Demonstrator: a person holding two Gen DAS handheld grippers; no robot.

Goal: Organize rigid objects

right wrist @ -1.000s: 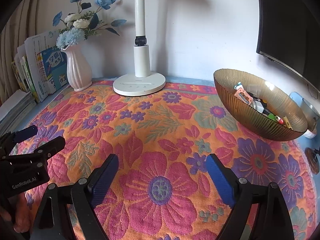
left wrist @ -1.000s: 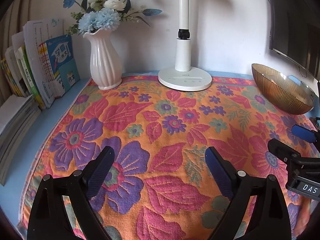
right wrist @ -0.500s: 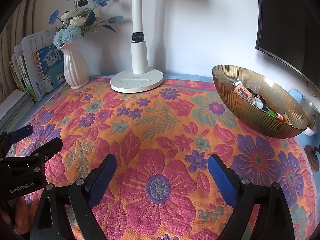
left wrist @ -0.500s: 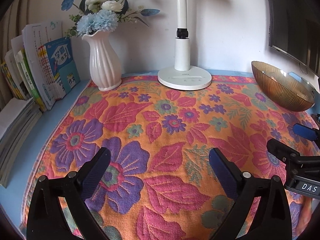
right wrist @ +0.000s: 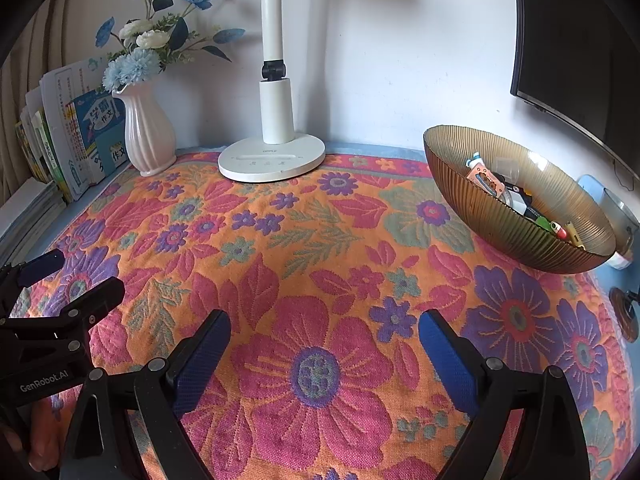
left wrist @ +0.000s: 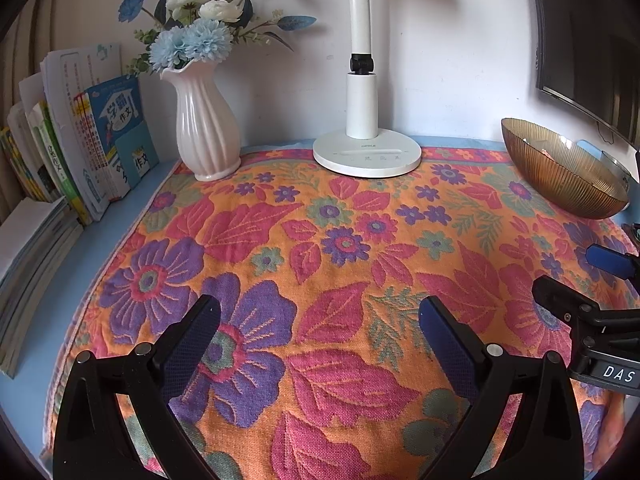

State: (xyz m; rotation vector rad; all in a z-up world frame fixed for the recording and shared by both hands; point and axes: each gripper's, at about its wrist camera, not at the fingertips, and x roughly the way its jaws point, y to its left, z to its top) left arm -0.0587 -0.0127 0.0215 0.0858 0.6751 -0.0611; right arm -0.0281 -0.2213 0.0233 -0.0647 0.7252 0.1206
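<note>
1. Small rigid items (right wrist: 516, 204) are seen piled inside the amber bowl (right wrist: 472, 200), ahead and right of the right gripper (right wrist: 324, 344), only in its view.
2. From the left gripper (left wrist: 320, 332), only the bowl's ribbed outside (left wrist: 560, 176) is shown.
3. Both jaws are held spread, empty, above the floral cloth (left wrist: 320, 240).

The left hand-held gripper (left wrist: 318, 336) and right hand-held gripper (right wrist: 324, 354) hover side by side, jaws spread, holding nothing.

My left gripper (left wrist: 320, 316) hangs wide apart over the floral cloth (left wrist: 320, 264), gripping nothing. Vase (left wrist: 206, 136) at 11 o'clock, lamp (left wrist: 366, 152) at 12, bowl (left wrist: 560, 172) at 2, books (left wrist: 80, 140) at 10. My right gripper (left wrist: 576, 276) enters at 3 o'clock.
</note>
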